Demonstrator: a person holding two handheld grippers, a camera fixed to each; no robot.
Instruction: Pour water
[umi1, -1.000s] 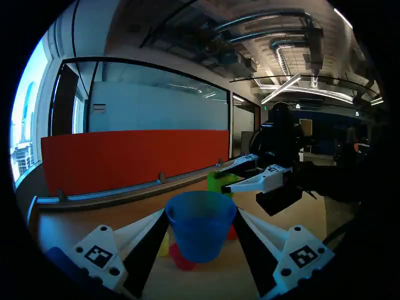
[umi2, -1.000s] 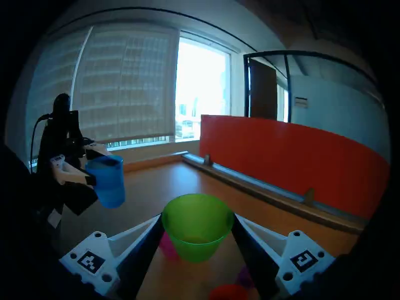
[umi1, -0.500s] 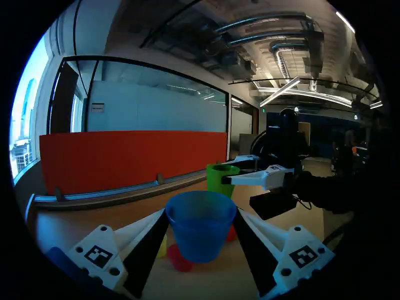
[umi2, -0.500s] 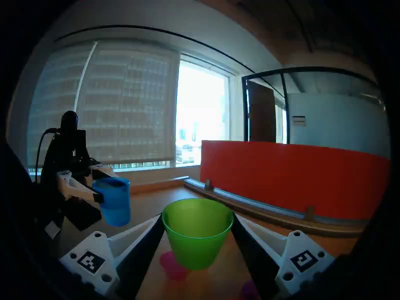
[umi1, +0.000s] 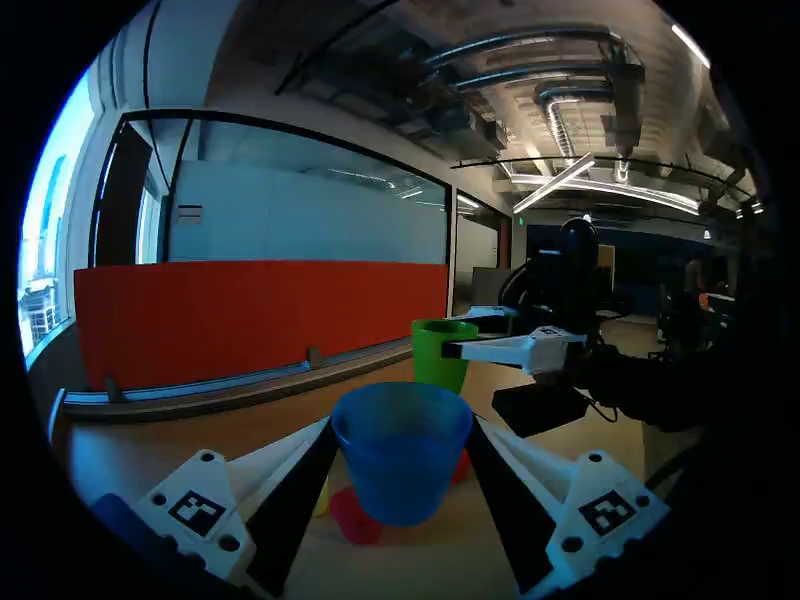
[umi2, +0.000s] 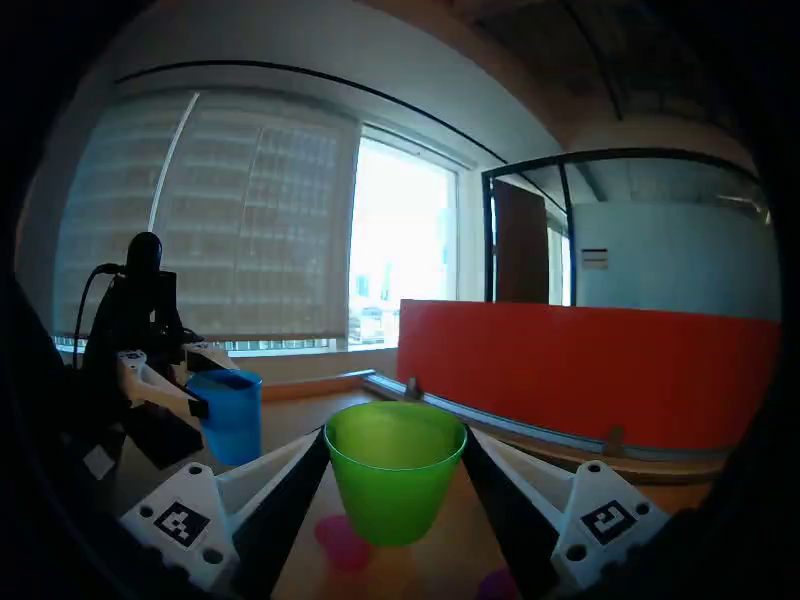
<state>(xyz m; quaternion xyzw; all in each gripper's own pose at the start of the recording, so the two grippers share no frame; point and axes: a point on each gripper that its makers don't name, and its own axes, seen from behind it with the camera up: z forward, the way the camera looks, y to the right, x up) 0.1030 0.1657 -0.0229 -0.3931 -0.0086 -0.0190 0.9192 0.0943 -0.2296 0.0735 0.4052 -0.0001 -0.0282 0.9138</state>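
A blue cup (umi1: 401, 452) stands upright between the fingers of my left gripper (umi1: 401, 470), which is shut on it above the wooden table (umi1: 180, 450). A green cup (umi2: 396, 483) is held upright in my right gripper (umi2: 396, 495), also shut on it. In the left gripper view the green cup (umi1: 443, 353) and the right gripper (umi1: 505, 347) appear farther off to the right. In the right gripper view the blue cup (umi2: 228, 415) and the left gripper (umi2: 165, 388) are off to the left. Both cups are held apart, at about the same height.
Small coloured cups lie on the table below: a red one (umi1: 350, 515), a yellow one (umi1: 322, 496), a pink one (umi2: 342, 538). An orange partition (umi1: 250, 310) with a metal rail (umi1: 250, 385) runs along the table's far edge. A bright window (umi2: 400, 260) stands behind.
Both grippers have tilted up toward level with their cups. The green cup has risen in the left gripper view, and the blue cup sits lower and more upright in the right gripper view.
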